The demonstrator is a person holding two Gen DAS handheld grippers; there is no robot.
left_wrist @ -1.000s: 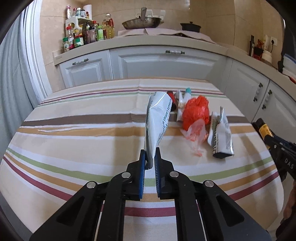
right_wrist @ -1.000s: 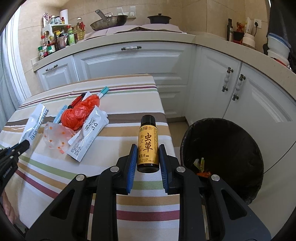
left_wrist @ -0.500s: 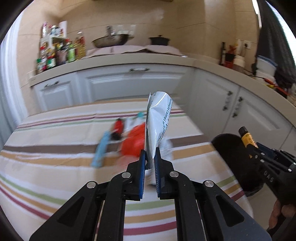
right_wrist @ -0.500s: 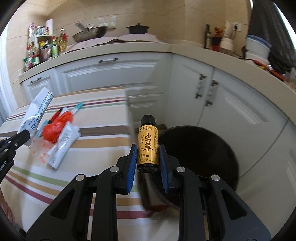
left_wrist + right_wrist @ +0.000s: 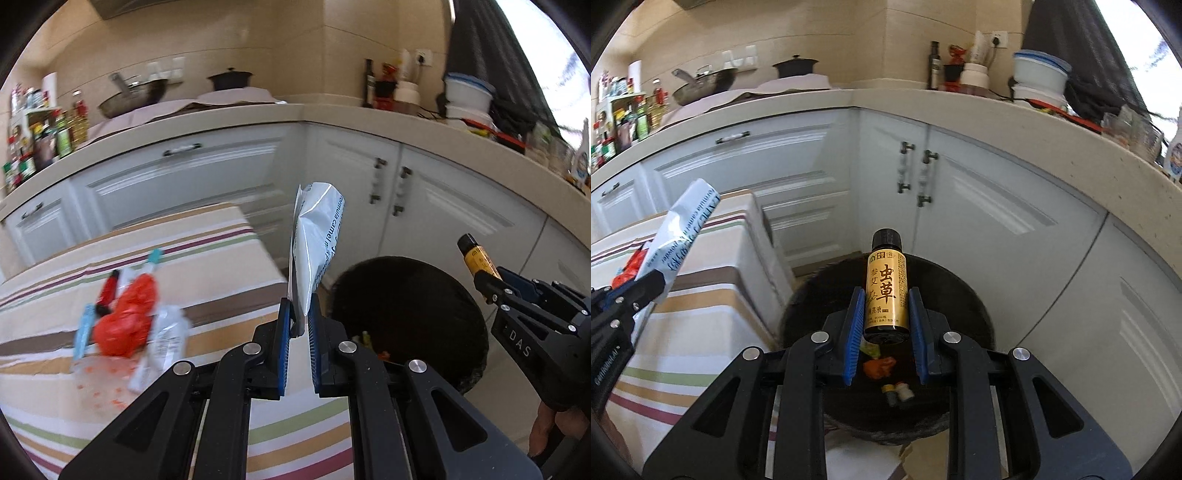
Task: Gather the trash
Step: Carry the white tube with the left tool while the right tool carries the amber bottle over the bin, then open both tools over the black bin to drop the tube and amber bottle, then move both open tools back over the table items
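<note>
My left gripper (image 5: 298, 325): clamped on a crinkled white printed foil pouch (image 5: 313, 243), upright above my fingers.
My right gripper (image 5: 886, 314): closed around a small yellow-labelled dark glass bottle (image 5: 886, 291).
Round black bin (image 5: 960, 295): directly below the bottle.
Red plastic bag (image 5: 127, 317): left, on the striped tablecloth (image 5: 221, 266).

I read big "虫草" w/ smaller "参艾" on the yellow bottle label (image 5: 886, 291); "DAS" on right gripper (image 5: 491, 282) body; white pouch (image 5: 314, 243) print partly "mula Camel".
</note>
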